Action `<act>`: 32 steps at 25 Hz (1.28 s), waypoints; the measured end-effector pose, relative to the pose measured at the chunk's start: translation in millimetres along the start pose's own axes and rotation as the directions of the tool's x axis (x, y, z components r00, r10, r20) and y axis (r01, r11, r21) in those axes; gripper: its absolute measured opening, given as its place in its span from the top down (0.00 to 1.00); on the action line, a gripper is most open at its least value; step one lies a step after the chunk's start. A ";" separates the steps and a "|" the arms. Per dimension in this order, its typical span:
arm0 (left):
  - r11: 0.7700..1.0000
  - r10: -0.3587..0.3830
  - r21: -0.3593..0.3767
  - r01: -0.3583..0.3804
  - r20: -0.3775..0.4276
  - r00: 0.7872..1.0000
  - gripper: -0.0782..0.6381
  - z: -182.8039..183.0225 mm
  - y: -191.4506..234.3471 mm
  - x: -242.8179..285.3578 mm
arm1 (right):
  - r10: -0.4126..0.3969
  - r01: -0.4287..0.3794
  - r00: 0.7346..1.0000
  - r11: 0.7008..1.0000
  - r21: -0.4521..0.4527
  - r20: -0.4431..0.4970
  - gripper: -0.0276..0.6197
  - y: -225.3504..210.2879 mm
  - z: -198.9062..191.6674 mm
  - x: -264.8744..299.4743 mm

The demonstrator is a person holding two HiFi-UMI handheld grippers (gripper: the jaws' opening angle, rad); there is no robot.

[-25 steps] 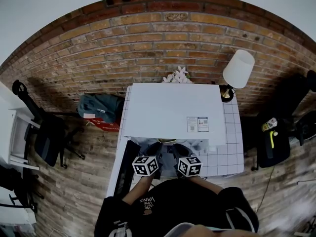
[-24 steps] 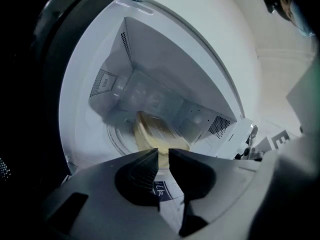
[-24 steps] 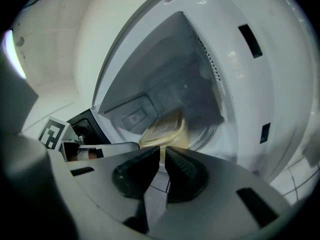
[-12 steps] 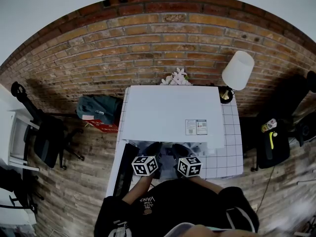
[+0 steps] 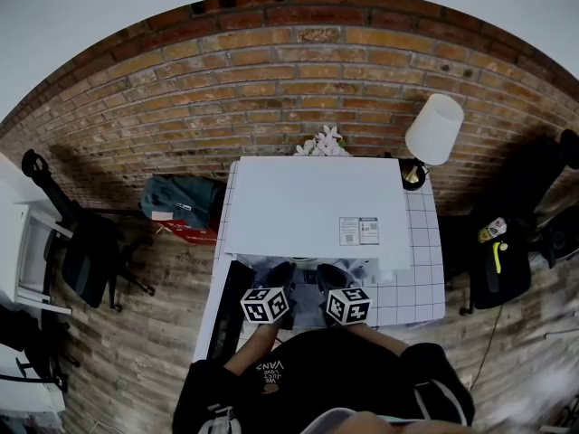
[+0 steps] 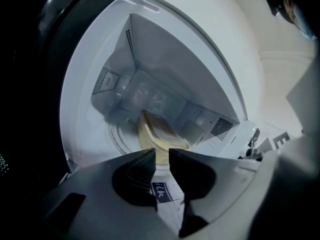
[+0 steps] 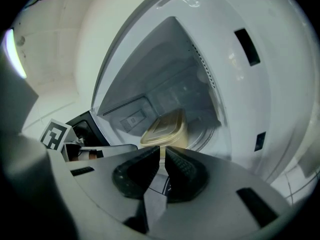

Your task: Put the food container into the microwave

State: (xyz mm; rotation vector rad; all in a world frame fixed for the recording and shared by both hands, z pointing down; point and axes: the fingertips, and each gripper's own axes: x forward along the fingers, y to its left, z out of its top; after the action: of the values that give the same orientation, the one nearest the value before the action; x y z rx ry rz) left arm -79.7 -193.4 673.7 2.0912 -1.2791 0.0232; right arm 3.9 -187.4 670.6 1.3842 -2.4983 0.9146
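Observation:
The pale yellow food container (image 6: 161,133) with its lid on sits inside the white microwave (image 5: 317,206), over the turntable (image 6: 119,134). In the left gripper view my left gripper (image 6: 161,155) has its jaws nearly together, pinching the container's near edge. From the other side, my right gripper (image 7: 162,153) pinches the same container (image 7: 166,127) with a thin gap between its jaws. In the head view both grippers, left (image 5: 282,271) and right (image 5: 327,272), reach into the microwave's mouth, and the microwave's top hides the container.
The microwave door (image 5: 226,313) hangs open at the left of the opening. The microwave stands on a white gridded table (image 5: 425,283) against a brick wall, with a lamp (image 5: 435,127) and flowers (image 5: 324,140) behind it. A chair (image 5: 86,251) and a bag (image 5: 181,197) are on the floor at the left.

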 end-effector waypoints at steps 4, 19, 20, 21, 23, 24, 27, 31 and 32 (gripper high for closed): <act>1.000 0.009 0.009 -0.009 0.009 1.000 0.79 -0.5 -1.9 -7.5 | 0.008 -0.008 1.000 1.000 -0.015 0.009 0.93 5.8 0.5 -5.2; 0.999 -0.018 0.039 0.015 0.065 0.998 0.87 0.6 -22.1 -47.2 | 0.022 -0.020 0.997 0.999 -0.034 0.068 0.95 26.5 1.5 -33.5; 0.999 -0.023 0.042 0.020 0.068 0.997 0.87 0.2 -24.3 -50.1 | 0.020 -0.017 0.997 0.999 -0.035 0.071 0.95 27.1 0.8 -35.9; 0.999 -0.027 0.045 0.024 0.070 0.997 0.87 -0.4 -26.1 -52.8 | 0.017 -0.015 0.997 0.999 -0.037 0.074 0.95 27.6 -0.2 -38.3; 0.998 -0.033 0.047 0.029 0.071 0.997 0.87 -2.8 -28.5 -57.9 | 0.014 -0.011 0.997 0.999 -0.038 0.077 0.95 29.1 -2.7 -42.9; 0.998 -0.034 0.048 0.031 0.069 0.997 0.87 -4.4 -29.4 -60.3 | 0.013 -0.011 0.997 0.999 -0.038 0.079 0.95 30.2 -4.0 -45.2; 0.998 -0.039 0.056 0.035 0.066 0.997 0.87 -9.0 -32.6 -67.9 | 0.012 -0.009 0.996 0.999 -0.040 0.087 0.95 33.4 -7.2 -53.0; 0.996 -0.055 0.069 0.051 0.067 0.996 0.87 -12.5 -38.4 -76.9 | 0.012 -0.007 0.995 0.999 -0.049 0.096 0.95 37.8 -12.0 -61.1; 0.996 -0.059 0.073 0.054 0.067 0.996 0.87 -12.9 -40.0 -78.8 | 0.012 -0.008 0.995 0.999 -0.050 0.097 0.95 39.2 -12.7 -62.9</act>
State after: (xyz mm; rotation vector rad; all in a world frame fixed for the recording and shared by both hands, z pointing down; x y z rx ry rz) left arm -84.7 -113.0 635.0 2.2058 -1.2760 -0.0297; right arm 5.7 -119.5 638.5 1.4356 -2.5823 0.7994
